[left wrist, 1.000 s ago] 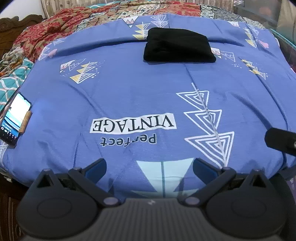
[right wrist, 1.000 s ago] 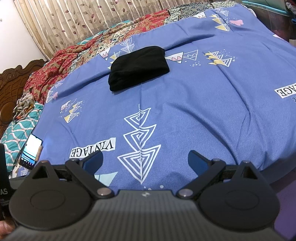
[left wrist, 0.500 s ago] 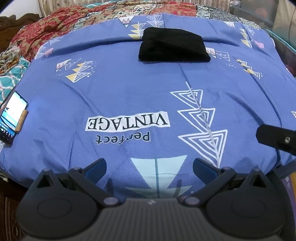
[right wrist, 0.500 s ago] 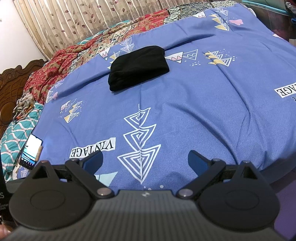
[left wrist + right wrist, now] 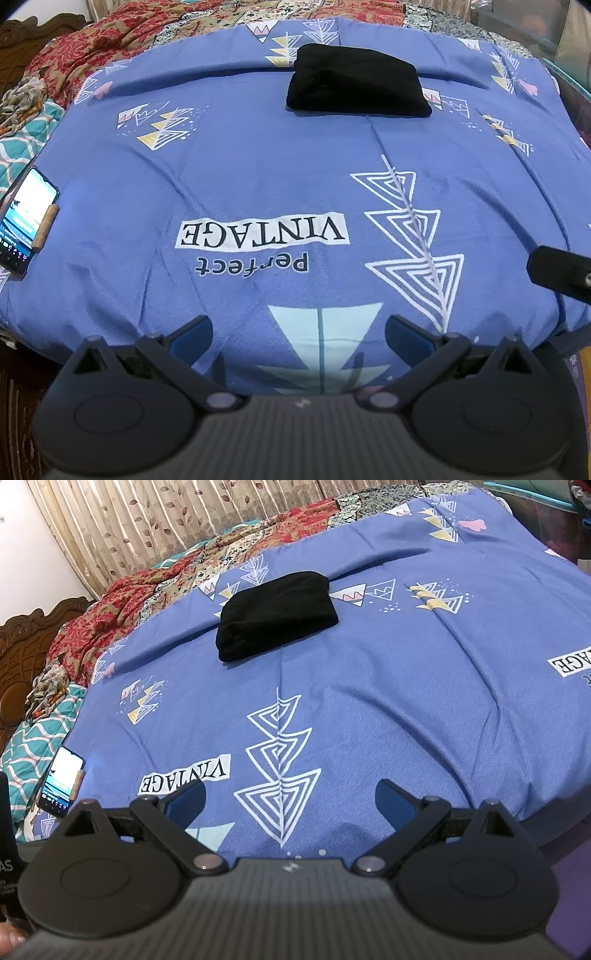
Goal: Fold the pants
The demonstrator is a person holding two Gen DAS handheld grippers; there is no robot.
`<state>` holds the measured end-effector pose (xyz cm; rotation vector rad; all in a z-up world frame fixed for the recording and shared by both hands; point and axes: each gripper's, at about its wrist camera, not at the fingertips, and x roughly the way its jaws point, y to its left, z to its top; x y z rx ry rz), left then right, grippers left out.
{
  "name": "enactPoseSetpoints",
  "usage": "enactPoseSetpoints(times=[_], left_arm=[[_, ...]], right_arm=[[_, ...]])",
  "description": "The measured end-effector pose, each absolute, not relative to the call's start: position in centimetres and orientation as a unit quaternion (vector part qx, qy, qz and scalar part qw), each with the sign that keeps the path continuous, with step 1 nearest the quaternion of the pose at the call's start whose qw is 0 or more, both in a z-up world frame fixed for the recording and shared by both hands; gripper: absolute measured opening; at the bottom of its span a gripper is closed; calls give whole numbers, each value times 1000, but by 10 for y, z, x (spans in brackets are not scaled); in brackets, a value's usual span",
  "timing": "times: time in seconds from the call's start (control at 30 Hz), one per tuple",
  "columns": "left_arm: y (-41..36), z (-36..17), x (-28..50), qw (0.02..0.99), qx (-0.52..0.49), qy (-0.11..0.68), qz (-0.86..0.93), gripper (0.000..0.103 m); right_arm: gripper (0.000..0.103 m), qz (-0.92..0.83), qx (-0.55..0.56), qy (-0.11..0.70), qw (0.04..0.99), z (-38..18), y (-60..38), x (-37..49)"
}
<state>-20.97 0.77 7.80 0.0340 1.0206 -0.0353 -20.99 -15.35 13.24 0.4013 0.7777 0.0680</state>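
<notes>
The black pants [image 5: 356,82] lie folded in a compact bundle on the far part of the blue bedsheet [image 5: 258,177]; they also show in the right wrist view [image 5: 275,616]. My left gripper [image 5: 299,338] is open and empty, held near the bed's front edge, far from the pants. My right gripper [image 5: 290,803] is open and empty too, near the front edge. Part of the right gripper's finger [image 5: 561,273] shows at the right edge of the left wrist view.
A phone [image 5: 26,218] with a lit screen lies at the left edge of the bed, also in the right wrist view [image 5: 61,781]. Red patterned blankets [image 5: 122,609] are heaped at the back left, with a curtain [image 5: 166,520] behind.
The left gripper's view has shifted slightly, dipping then coming back. The pants have not moved. Both grippers stay open.
</notes>
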Motion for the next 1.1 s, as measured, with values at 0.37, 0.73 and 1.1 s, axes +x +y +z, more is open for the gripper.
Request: enactPoseSetpoints(times=[0.37,0.73,1.1], left_arm=[[9,75,-208,868,16,496,-15,103],[10,72,-207,863,13,505,-14,103],[10,69,-206,859,13,512,-15,103]], right_arm=[[100,34,194,378,904,131,-154,-209],[100,35,196,381,903,130,-154,-208],[100,34,198,382,902,129,-153,-209]])
